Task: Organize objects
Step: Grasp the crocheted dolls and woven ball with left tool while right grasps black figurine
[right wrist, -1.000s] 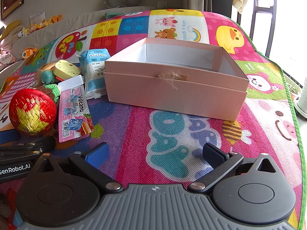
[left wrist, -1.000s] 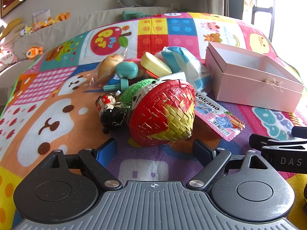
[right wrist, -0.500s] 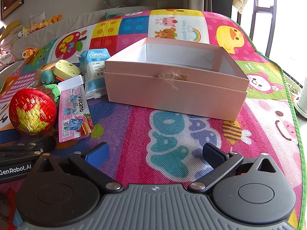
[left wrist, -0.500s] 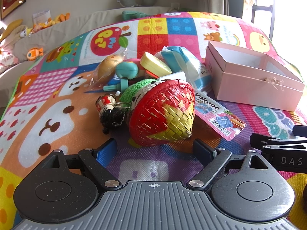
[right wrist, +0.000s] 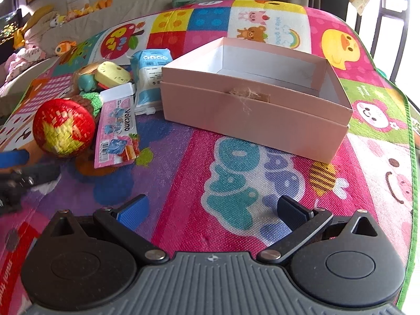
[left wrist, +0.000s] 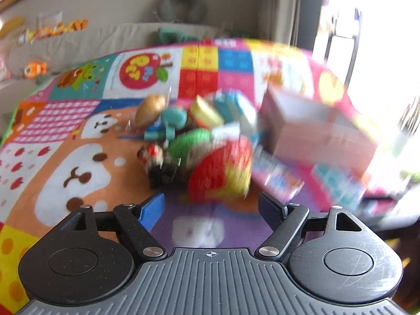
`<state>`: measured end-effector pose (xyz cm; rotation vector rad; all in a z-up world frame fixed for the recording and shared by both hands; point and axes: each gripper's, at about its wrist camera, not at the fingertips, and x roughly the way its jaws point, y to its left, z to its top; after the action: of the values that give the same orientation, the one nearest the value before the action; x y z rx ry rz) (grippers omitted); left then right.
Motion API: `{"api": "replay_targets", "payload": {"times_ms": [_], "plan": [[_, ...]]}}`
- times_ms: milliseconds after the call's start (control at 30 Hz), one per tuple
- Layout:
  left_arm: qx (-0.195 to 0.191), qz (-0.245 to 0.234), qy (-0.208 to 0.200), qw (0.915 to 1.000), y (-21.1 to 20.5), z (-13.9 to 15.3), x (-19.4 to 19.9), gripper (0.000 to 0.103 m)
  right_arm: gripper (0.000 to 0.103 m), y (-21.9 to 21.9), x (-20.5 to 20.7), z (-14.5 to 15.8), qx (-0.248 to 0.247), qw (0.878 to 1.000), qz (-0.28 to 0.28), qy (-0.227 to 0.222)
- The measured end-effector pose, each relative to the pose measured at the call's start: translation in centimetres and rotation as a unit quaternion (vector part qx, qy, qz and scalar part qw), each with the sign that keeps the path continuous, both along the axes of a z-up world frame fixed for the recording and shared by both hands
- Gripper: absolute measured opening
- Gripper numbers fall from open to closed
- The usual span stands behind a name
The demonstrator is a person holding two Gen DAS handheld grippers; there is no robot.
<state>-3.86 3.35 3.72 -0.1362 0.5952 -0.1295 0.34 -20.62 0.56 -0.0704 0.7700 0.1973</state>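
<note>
Nearest in each wrist view are the tools themselves. The left gripper [left wrist: 211, 207] has its jaws released, spread wide with nothing between them, above the colourful patchwork play mat [left wrist: 65, 141]. The right gripper [right wrist: 212, 211] is likewise released and empty, over the mat's pink and purple panels.

Just beyond the left gripper lies the red and yellow woven rattan ball [left wrist: 220, 170], resting on the mat ahead of the jaw gap and slightly right of its centre. The left view is heavily motion-blurred, so fine contact relations around the ball cannot be read there. In the right view the ball sits at the near-left of a loose cluster, touching or just beside a flat pink snack packet printed "Volcano" [right wrist: 115, 134]. Behind these are a green crocheted item [right wrist: 92, 99], a pale yellow oval case [right wrist: 113, 74] and a blue and white tissue pack [right wrist: 149, 78].

Further right stands the open pink cardboard box [right wrist: 252, 115], empty as far as its interior shows, well apart from the ball and near the tissue pack.

Judged step: approach for the first pick; no item has yet been placed in the box. The next move calls for steadying the left gripper, centring the ball between the jaws, then closing. The ball's round woven surface may roll or slip if gripped off-centre.
</note>
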Motion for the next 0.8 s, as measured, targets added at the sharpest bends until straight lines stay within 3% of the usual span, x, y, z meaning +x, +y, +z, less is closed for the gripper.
{"api": "replay_targets", "payload": {"times_ms": [67,133,233,300,433,533,667,800], "plan": [[-0.048,-0.005,-0.005,0.9988,0.7,1.5,1.3,0.083,0.103,0.3,-0.1,0.0,-0.003,1.0,-0.003,-0.002],[-0.065,-0.005,0.004,0.9979,0.8,2.0,3.7,0.084,0.103,0.3,0.0,0.0,-0.003,1.0,-0.006,-0.002],[-0.045,0.001,0.091,0.9948,0.3,0.2,8.5,0.082,0.103,0.1,0.0,0.0,-0.002,1.0,-0.006,-0.002],[-0.068,-0.004,0.148,0.9867,0.5,-1.8,10.6,0.083,0.103,0.1,0.0,0.0,-0.002,1.0,-0.006,-0.002],[-0.068,0.017,0.125,0.9896,0.4,-2.3,10.9,0.081,0.103,0.0,-0.1,0.0,-0.001,1.0,-0.006,-0.003],[-0.074,0.0,0.114,0.9908,1.1,-1.9,9.2,0.075,0.103,0.0,-0.1,0.1,0.0,1.0,-0.006,-0.002],[-0.047,-0.074,0.09,0.9921,1.8,-1.5,2.6,0.075,0.103,0.1,0.2,0.2,-0.003,1.0,-0.011,0.007],[-0.071,-0.073,0.095,0.9903,4.4,-1.8,-1.7,0.075,0.103,0.6,0.5,0.3,-0.009,1.0,-0.023,0.012]]}}
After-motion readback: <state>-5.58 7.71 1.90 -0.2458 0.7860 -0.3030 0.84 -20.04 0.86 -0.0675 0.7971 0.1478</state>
